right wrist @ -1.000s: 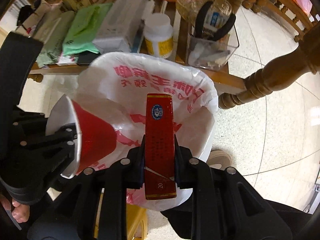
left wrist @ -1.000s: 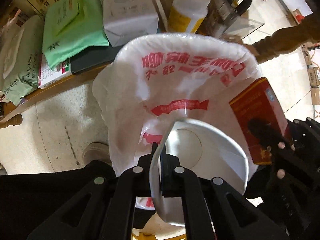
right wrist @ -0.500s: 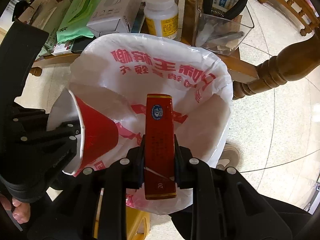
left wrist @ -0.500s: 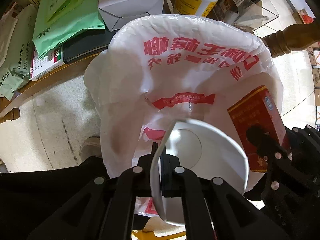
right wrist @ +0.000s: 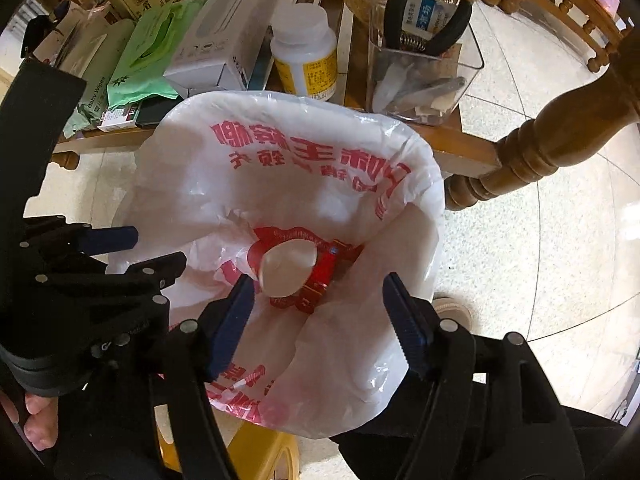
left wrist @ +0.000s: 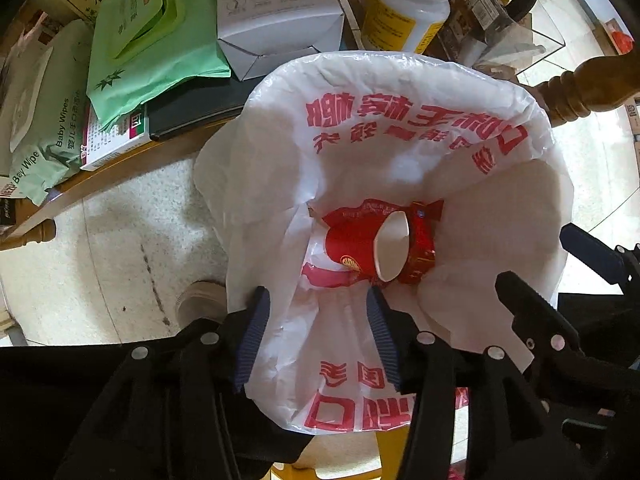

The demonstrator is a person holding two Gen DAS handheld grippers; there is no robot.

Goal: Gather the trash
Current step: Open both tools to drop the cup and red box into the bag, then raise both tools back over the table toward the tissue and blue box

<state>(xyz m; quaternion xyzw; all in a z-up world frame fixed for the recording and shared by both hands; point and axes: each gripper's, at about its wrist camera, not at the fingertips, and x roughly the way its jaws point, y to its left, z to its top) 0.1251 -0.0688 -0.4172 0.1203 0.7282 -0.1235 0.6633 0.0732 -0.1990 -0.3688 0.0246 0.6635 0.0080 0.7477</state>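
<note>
A white plastic bag with red print [left wrist: 400,128] lines a bin and stands open below both grippers; it also shows in the right wrist view [right wrist: 304,160]. At its bottom lie a red paper cup [left wrist: 360,244] on its side, white inside facing up, and a red carton [left wrist: 420,248] beside it. Both show in the right wrist view, cup [right wrist: 286,266] and carton [right wrist: 324,272]. My left gripper [left wrist: 316,308] is open and empty above the bag's near rim. My right gripper [right wrist: 318,300] is open and empty above it too.
A low wooden table [left wrist: 120,164] behind the bag holds green wipes packs [left wrist: 152,48], a white box [left wrist: 276,8], a white bottle with yellow label [right wrist: 306,52] and a clear container with pliers [right wrist: 424,60]. A turned wooden leg [right wrist: 552,148] stands right. A yellow stool [right wrist: 256,452] is below.
Both grippers opened. The cup left my left gripper and the red carton left my right gripper; both fell to the bottom of the bag.
</note>
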